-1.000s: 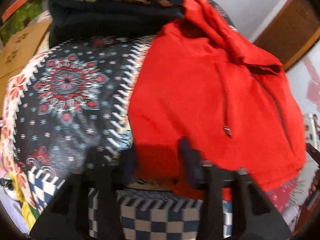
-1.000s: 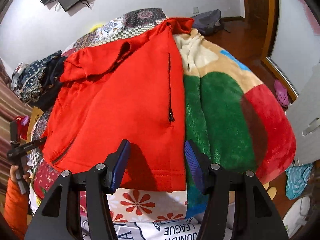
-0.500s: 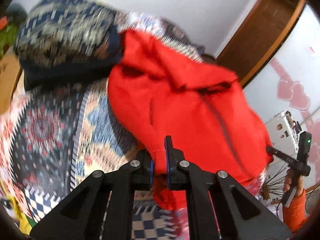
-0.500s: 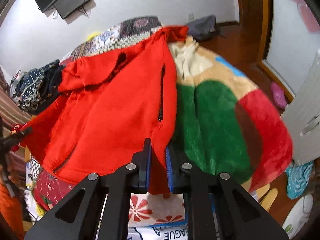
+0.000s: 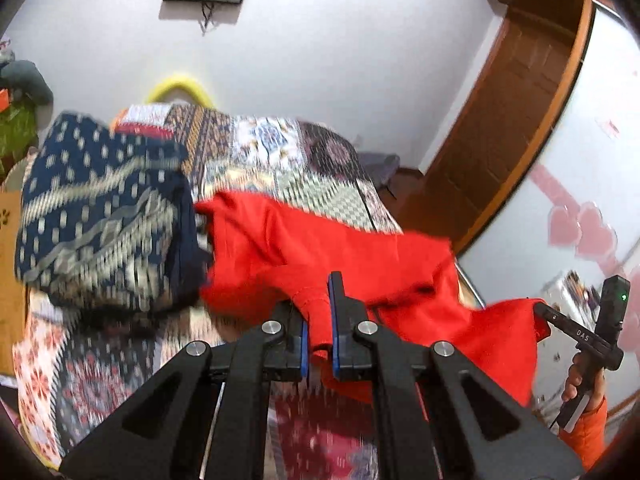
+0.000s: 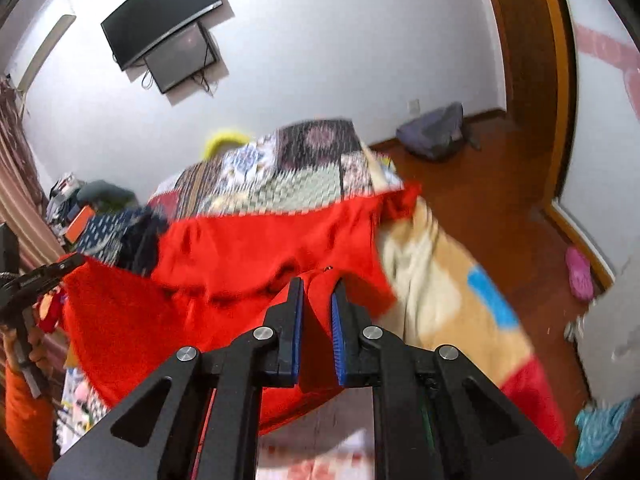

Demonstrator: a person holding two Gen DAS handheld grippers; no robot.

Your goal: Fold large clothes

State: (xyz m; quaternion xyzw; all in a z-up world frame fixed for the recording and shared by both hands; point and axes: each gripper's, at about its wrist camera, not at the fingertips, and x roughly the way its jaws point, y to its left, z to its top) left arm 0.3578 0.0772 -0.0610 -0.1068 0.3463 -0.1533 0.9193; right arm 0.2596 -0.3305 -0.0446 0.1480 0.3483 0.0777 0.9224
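The left claw (image 5: pixel 319 322) is clenched on a bunched fold of the red hoodie (image 5: pixel 360 264), the fabric pinched between its blue-lined fingers (image 5: pixel 304 346); the right claw (image 6: pixel 316 320) is likewise clamped on another fold of the same garment, red cloth filling the narrow gap between its pads; in the right wrist view the hoodie (image 6: pixel 224 264) hangs stretched between the two claws, raised above the bed (image 6: pixel 304 176), its far edge trailing onto the patchwork bedspread (image 5: pixel 280 152) and its lower part sagging toward the camera; a small zipper pull shows just above the right claw's fingertips; beside the hoodie on the left of the bed lies a folded navy patterned garment (image 5: pixel 100 216), touching the red cloth at its edge; to the right of the hoodie a plush blanket (image 6: pixel 452 288) in tan, cream, blue and red drapes over the bed's side; in the left wrist view the right claw (image 5: pixel 560 320) appears at the far right, gripped by a hand in an orange sleeve, with red fabric reaching to its tip; on the white wall hang a television (image 6: pixel 160 20) and a darker panel just below it; a grey backpack (image 6: pixel 436 132) rests on the wooden floor near the wall; a pink slipper (image 6: pixel 578 268) lies by the door frame; much of both views is motion-blurred.
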